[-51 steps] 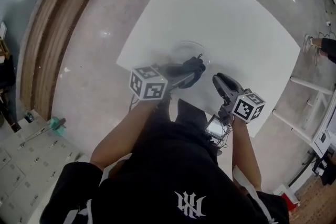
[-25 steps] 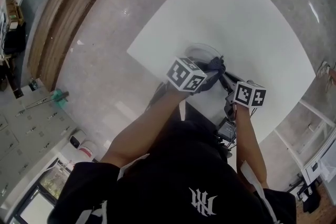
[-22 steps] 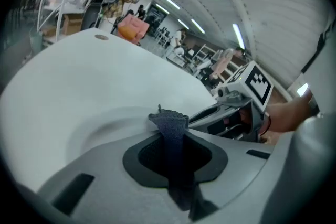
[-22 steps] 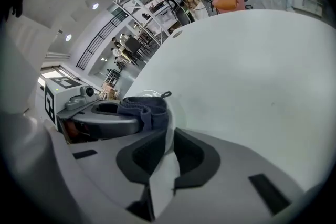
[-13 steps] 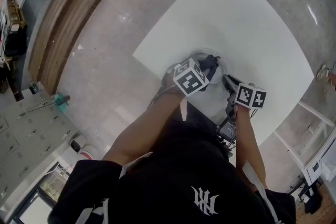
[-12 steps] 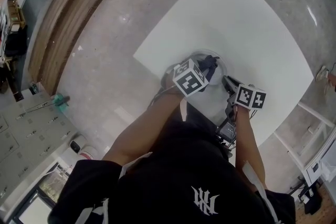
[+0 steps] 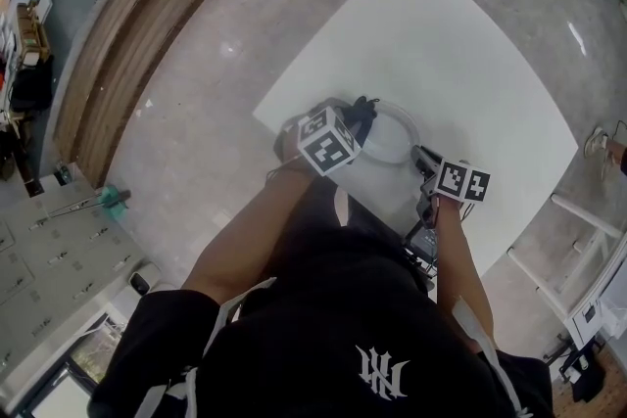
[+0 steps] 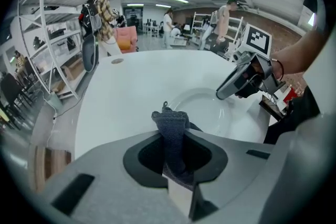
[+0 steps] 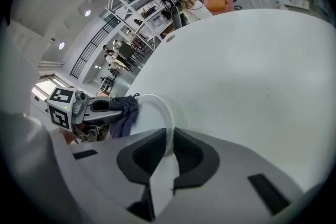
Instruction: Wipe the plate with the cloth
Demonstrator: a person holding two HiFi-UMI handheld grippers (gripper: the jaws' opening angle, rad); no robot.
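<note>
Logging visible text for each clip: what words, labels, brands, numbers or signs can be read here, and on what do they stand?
No word or number reads plainly in any view.
White emblem on the black shirt: a stylised mark, not legible letters.
Marker cubes on the left tool and right tool: black-and-white square patterns, no letters.
Background: nothing large enough to read.

No word or number can be read. The black shirt (image 7: 294, 338) carries a white emblem (image 7: 380, 375) at six o'clock, its letters unclear.
</note>
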